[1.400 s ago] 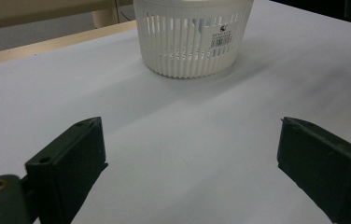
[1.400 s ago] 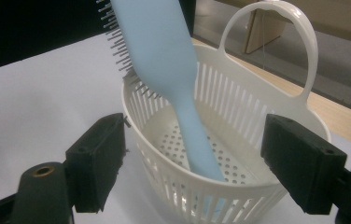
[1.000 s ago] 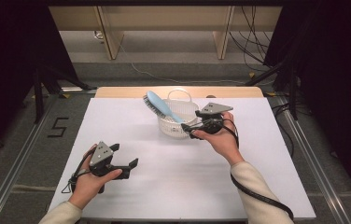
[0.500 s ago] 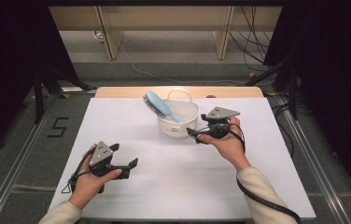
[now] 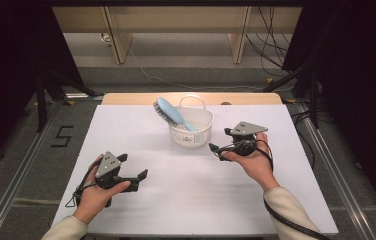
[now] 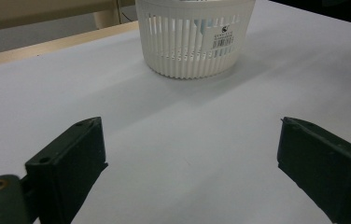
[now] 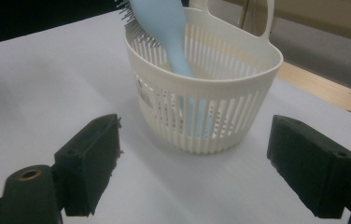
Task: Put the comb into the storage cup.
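A white slatted basket [image 5: 190,137] with a loop handle stands at the back middle of the white table. A light blue hairbrush [image 5: 170,112] leans in it handle down, its bristled head sticking out over the far left rim. My right gripper [image 5: 220,141] hovers just right of the basket, open and empty. In the right gripper view the basket [image 7: 211,122] and the hairbrush [image 7: 163,22] sit close ahead of the gripper [image 7: 197,161]. My left gripper [image 5: 133,167] is open near the front left. In the left gripper view the basket [image 6: 183,46] is farther off beyond the gripper [image 6: 192,161].
The white table [image 5: 201,200] has a wooden strip [image 5: 126,98] along its far edge. Metal rails [image 5: 16,172] run along both sides of the table. Cables [image 5: 271,45] lie on the floor behind it.
My right gripper has drawn back from the basket, toward me and a little to the right. The hairbrush stays in the basket. The left gripper has not moved.
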Demonstrator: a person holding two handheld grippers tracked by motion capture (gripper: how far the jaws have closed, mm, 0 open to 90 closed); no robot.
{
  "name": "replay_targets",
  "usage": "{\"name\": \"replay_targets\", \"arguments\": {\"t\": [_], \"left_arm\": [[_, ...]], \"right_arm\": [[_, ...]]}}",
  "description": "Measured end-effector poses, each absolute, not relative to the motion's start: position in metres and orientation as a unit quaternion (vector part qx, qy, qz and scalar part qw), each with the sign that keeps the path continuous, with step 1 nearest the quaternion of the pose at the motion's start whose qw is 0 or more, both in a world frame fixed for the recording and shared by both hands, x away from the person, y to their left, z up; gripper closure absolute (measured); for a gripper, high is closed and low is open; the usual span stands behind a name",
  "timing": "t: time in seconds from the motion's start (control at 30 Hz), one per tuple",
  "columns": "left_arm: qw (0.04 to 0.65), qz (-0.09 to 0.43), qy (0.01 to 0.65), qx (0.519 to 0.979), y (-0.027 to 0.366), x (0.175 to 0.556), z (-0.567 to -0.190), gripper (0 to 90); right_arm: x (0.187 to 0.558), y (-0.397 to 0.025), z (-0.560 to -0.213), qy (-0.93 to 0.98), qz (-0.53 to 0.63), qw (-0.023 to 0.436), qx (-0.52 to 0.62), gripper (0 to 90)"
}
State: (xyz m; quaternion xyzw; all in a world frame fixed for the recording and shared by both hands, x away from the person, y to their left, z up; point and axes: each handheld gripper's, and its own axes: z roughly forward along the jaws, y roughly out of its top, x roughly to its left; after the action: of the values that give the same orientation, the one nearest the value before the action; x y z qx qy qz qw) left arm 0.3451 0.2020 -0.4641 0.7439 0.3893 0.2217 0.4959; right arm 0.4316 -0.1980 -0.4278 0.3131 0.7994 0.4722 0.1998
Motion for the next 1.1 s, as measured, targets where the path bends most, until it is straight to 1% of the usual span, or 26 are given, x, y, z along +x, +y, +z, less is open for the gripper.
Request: {"name": "replay_targets", "arguments": {"t": [0.4,1.1], "left_arm": [[0.495,0.223,0.39,0.744,0.202,0.345,-0.464,7.3],[0.495,0.225,0.389,0.744,0.202,0.345,-0.463,7.3]], "right_arm": [[0.415,-0.217,-0.429,0.797,0.468,0.211,0.318,18.0],[0.388,-0.241,-0.434,0.799,0.459,0.215,0.322,17.4]]}}
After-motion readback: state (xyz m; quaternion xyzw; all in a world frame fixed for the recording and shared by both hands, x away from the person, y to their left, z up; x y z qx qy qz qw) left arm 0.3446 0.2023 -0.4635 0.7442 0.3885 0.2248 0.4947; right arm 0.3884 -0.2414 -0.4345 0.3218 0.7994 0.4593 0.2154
